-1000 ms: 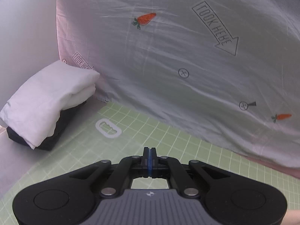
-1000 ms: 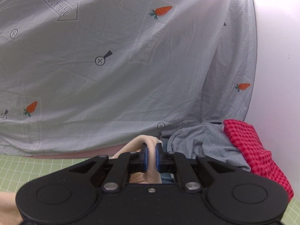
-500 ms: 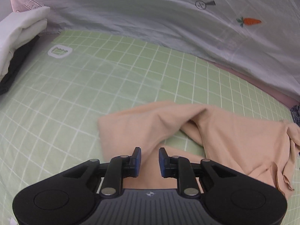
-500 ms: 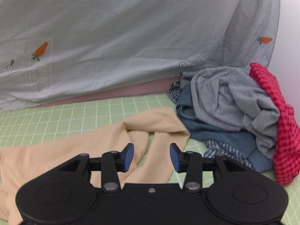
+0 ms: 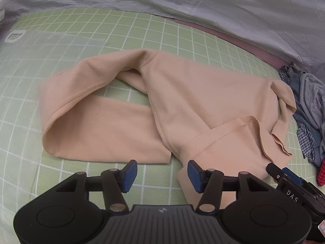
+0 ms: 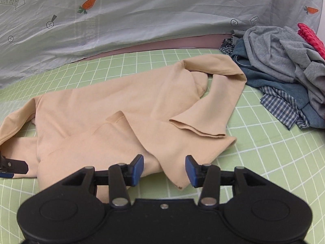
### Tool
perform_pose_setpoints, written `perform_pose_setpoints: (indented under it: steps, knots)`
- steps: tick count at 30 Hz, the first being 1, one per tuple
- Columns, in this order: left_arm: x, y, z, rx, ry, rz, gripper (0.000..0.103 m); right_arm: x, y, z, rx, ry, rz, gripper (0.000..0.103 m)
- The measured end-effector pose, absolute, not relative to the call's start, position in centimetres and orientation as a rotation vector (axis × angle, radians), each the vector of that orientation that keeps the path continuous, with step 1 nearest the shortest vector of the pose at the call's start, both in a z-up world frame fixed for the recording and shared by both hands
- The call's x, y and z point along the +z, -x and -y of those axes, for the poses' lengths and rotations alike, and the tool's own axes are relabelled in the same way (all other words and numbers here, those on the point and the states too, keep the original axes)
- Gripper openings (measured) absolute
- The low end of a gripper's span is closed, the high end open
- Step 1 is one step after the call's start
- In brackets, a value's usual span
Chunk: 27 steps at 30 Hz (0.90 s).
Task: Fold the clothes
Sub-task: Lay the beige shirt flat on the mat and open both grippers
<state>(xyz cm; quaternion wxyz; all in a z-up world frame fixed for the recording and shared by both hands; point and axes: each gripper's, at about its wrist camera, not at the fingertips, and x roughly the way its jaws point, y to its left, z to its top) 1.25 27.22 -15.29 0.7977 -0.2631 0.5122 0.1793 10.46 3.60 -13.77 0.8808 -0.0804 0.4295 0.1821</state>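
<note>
Peach-coloured shirt (image 5: 203, 93) of soft, matte knit lies crumpled on the green gridded mat (image 5: 61, 65) covering the surface, sleeves folded over its body, stitched hems showing. Just short of its near edge, the left gripper (image 5: 161, 172) and right gripper (image 6: 164, 169) have their blue-padded fingers apart and opening, clamping nothing. Farther off lie a heap of grey, denim and checked clothes (image 6: 284, 65) and a wrinkled, carrot-printed grey sheet (image 6: 142, 10).
</note>
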Motion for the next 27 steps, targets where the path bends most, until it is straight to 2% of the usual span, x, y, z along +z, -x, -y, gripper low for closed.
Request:
perform_pose_setpoints:
  steps: [3, 7, 11, 12, 13, 15, 16, 20, 27]
  knots:
    - [-15.6, -1.7, -26.5, 0.345, 0.588, -1.119, 0.060, -14.0, -10.3, -3.5, 0.374, 0.201, -0.906, 0.049]
    - [-16.7, -2.2, -25.4, 0.313, 0.636, -1.145, 0.061, -14.4, -10.2, -3.5, 0.366, 0.300, -0.898, 0.048]
    - [-17.5, -2.5, -24.5, 0.301, 0.691, -1.136, 0.058, -14.9, -10.5, -3.3, 0.395, 0.363, -0.907, 0.035]
    - [-17.5, -2.5, -24.4, 0.305, 0.701, -1.130, 0.052, -15.1, -10.7, -3.3, 0.408, 0.367, -0.918, 0.026]
    - [-17.5, -2.4, -24.2, 0.310, 0.709, -1.116, 0.033, -15.1, -10.6, -3.1, 0.417, 0.368, -0.916, 0.015]
    - [-17.4, -2.1, -23.8, 0.326, 0.725, -1.091, 0.013, -15.0, -10.3, -2.8, 0.437, 0.370, -0.907, 0.006]
    - [-17.1, -1.8, -23.7, 0.349, 0.720, -1.077, 0.009, -14.7, -10.2, -2.6, 0.445, 0.364, -0.893, 0.005]
    - [-15.2, -0.4, -23.1, 0.418, 0.690, -0.997, 0.006, -13.3, -9.7, -0.9, 0.444, 0.327, -0.844, 0.003]
    - [-8.9, 2.3, -20.1, 0.533, 0.397, -0.785, 0.006, -10.2, -8.0, 3.3, 0.400, 0.242, -0.762, 0.002]
